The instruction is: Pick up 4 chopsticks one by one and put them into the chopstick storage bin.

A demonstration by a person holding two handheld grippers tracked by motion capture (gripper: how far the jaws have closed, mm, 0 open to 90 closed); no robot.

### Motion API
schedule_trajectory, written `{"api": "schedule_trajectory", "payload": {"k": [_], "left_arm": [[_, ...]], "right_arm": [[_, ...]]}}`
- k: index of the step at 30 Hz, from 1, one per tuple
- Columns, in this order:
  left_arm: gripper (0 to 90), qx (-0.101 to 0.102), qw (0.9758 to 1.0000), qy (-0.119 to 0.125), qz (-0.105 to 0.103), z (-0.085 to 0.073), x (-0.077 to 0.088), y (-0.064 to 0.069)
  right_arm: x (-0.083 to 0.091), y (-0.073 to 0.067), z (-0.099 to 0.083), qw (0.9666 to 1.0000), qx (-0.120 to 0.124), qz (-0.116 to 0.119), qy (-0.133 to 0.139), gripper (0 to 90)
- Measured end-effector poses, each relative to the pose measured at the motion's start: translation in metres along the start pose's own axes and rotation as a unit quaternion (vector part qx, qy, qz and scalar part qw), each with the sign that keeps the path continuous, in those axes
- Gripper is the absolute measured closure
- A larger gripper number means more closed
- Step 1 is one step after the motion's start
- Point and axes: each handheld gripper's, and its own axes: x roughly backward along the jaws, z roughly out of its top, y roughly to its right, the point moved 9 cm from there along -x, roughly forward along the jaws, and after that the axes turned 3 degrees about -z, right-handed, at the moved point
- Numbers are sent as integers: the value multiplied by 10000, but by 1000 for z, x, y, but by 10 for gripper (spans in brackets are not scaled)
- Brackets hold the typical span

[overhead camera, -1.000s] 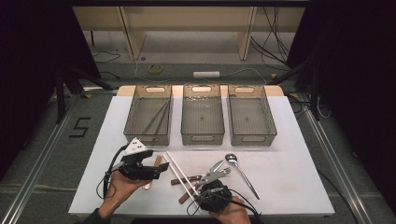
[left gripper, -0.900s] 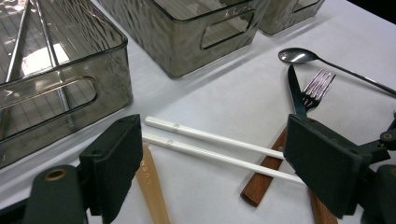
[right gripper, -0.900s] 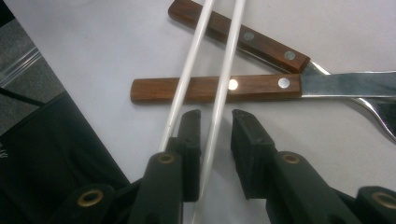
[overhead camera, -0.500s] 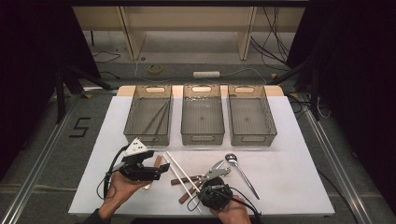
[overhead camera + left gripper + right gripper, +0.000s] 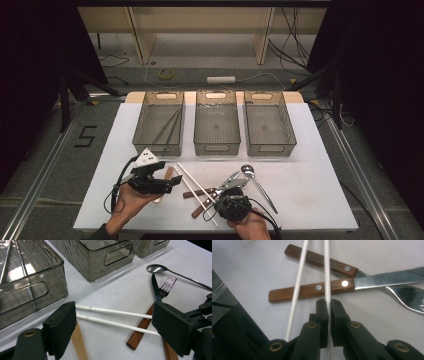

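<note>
Chopsticks (image 5: 312,272), two white, one clenched in right tool (image 5: 328,305), left tool (image 5: 115,326) released, three bins (image 5: 216,122).

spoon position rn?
High view: the spoon lies on the table's right half, in front of the gap between middle and right bins, just right of the fork.
</note>
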Motion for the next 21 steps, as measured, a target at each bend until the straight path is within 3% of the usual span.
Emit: {"api": "schedule_trajectory", "payload": {"k": [9, 17, 21], "left_arm": [[198, -87, 9999, -67, -84, -1, -2, 2], [198, -401, 9982, -294, -331, -2, -7, 13], [197, -606, 9962, -415, -467, -4, -10, 20]], "right_arm": [[8, 4, 5, 9997, 208, -7, 100, 870], [22, 5, 9, 9983, 552, 94, 189, 871], [28, 7, 10, 9969, 742, 183, 166, 870]]}}
